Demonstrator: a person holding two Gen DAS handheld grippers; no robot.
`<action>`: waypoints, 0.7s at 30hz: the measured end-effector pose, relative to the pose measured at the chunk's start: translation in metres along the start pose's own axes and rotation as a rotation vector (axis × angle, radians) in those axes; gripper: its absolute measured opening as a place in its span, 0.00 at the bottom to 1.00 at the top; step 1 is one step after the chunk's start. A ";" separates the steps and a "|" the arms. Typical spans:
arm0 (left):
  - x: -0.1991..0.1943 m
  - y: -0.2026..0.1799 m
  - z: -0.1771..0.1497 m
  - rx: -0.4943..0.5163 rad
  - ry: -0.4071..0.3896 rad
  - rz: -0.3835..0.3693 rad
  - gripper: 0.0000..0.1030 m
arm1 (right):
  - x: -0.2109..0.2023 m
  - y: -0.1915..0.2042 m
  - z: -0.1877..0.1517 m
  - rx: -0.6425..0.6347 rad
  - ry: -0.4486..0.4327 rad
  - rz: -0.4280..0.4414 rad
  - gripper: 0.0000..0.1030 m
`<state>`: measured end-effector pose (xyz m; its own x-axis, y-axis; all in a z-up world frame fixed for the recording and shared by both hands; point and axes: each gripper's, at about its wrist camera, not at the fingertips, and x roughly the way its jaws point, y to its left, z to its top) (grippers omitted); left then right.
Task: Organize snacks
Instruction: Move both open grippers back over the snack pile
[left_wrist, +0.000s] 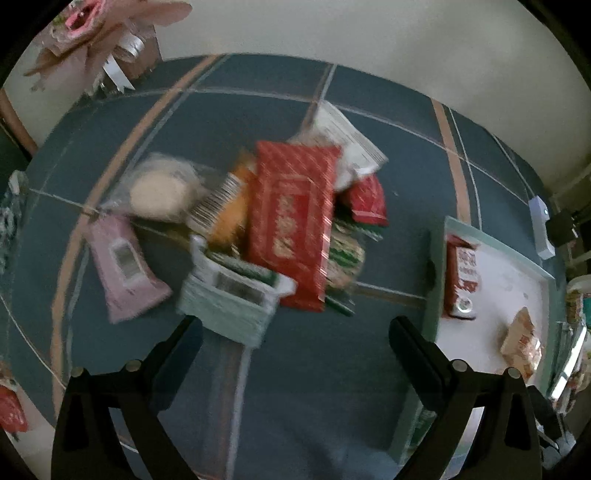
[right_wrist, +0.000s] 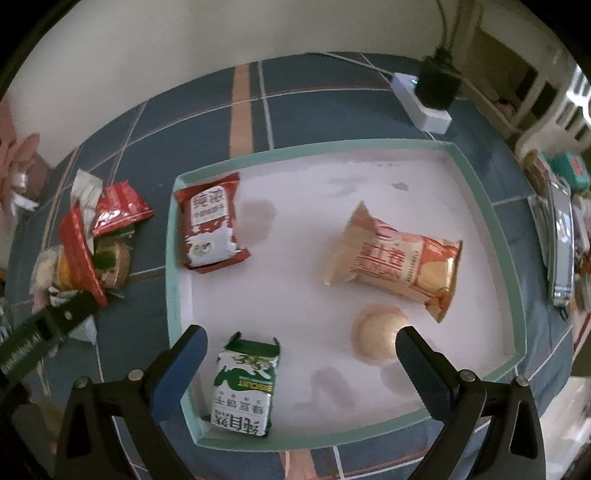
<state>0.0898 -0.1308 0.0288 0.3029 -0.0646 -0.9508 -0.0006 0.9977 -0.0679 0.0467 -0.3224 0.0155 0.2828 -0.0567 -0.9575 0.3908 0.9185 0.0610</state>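
Note:
A heap of snack packets lies on the blue checked tablecloth: a large red packet (left_wrist: 291, 225), a pink packet (left_wrist: 123, 264), a pale green packet (left_wrist: 229, 299), a clear-wrapped round cake (left_wrist: 160, 192) and a small red packet (left_wrist: 367, 199). My left gripper (left_wrist: 291, 332) is open and empty just in front of the heap. A teal-rimmed white tray (right_wrist: 171, 258) holds a red-brown packet (right_wrist: 210, 225), an orange packet (right_wrist: 399, 262), a green-white biscuit packet (right_wrist: 243, 391) and a round cake (right_wrist: 376, 332). My right gripper (right_wrist: 301, 347) is open and empty above the tray's near side.
A white power strip (right_wrist: 421, 99) with a black plug lies behind the tray. A pink gift bag (left_wrist: 92, 40) stands at the far left corner. Other items crowd the right table edge (right_wrist: 561, 236). The left gripper's arm (right_wrist: 40, 332) shows left of the tray.

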 end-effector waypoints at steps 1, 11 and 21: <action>-0.002 0.004 0.002 0.005 -0.015 0.014 0.98 | 0.001 0.003 0.000 -0.003 -0.002 0.014 1.00; -0.013 0.063 0.022 -0.067 -0.072 0.085 0.98 | -0.009 0.027 0.001 -0.041 -0.074 0.086 1.00; -0.001 0.123 0.031 -0.253 -0.041 0.108 0.98 | -0.021 0.072 0.003 -0.106 -0.127 0.185 1.00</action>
<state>0.1188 -0.0069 0.0303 0.3265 0.0475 -0.9440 -0.2712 0.9614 -0.0454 0.0716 -0.2565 0.0409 0.4511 0.0742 -0.8894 0.2296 0.9533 0.1960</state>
